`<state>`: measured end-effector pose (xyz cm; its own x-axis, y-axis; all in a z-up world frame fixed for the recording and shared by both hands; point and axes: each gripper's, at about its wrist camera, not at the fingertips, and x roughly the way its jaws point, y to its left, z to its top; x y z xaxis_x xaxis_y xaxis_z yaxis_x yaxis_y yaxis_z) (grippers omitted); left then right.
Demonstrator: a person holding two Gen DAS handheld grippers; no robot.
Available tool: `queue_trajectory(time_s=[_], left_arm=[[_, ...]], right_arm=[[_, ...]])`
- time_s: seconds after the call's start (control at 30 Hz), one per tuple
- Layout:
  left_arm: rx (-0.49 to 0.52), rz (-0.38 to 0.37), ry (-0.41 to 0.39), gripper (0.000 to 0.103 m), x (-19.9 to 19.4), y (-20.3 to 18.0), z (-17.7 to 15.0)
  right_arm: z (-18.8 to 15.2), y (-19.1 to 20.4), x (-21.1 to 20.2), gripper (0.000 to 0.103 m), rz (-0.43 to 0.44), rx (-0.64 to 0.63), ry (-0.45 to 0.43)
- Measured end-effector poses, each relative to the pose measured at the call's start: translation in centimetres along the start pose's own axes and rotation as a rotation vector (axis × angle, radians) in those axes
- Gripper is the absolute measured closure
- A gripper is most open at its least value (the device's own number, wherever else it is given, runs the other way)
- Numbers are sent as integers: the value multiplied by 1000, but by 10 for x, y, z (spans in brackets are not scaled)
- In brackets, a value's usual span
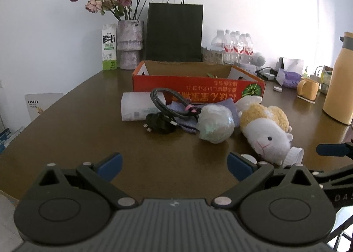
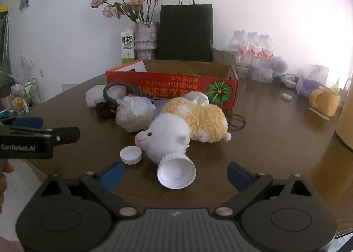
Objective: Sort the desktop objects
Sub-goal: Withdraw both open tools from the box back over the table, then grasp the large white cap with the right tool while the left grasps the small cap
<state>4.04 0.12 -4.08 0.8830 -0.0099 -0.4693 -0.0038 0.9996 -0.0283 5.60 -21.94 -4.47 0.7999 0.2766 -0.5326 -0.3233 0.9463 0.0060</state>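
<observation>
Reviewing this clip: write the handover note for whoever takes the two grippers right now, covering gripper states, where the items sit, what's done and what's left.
Left gripper: open, empty, low over the table.
Right gripper: open, empty, the large white cap lying between its fingers, not gripped.
Pile in front of the red box: plush sheep, small white cap, bagged bundle, black cable, white roll, purple cloth.
Done: nothing visibly sorted from this pile.
Left: all of it; the large cap is probably nearest.

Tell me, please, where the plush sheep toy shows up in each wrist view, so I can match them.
Left wrist: plush sheep, right of centre, head toward the camera.
Right wrist: plush sheep, centre, head pointing left.
Shared landmark: the red cardboard box just behind it.
</observation>
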Motion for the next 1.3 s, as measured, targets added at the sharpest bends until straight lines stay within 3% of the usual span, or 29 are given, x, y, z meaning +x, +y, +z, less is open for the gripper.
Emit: queue_trajectory(time_s=[0.2, 0.3, 0.37, 0.43, 0.77, 1.07, 1.17, 1.3], left_arm=[[27, -16, 22, 0, 8, -7, 0], [41, -23, 30, 0, 12, -12, 0], [50, -28, 38, 0, 15, -15, 0], [57, -35, 47, 0, 19, -19, 0], [115, -88, 65, 0, 35, -51, 1], [101, -80, 90, 2, 50, -66, 0], [106, -65, 85, 9, 49, -71, -1], [109, -57, 105, 35, 52, -75, -1]], right_arm=[[3, 0, 10, 15, 0, -8, 0], [3, 0, 13, 28, 18, -13, 8], [2, -2, 16, 50, 29, -9, 24], [0, -7, 17, 64, 48, 9, 33], [-3, -27, 6, 64, 27, 58, -7], [-3, -42, 9, 64, 40, 68, -15], [-3, -44, 10, 64, 54, 65, -22], [-2, -47, 11, 64, 81, 68, -39]])
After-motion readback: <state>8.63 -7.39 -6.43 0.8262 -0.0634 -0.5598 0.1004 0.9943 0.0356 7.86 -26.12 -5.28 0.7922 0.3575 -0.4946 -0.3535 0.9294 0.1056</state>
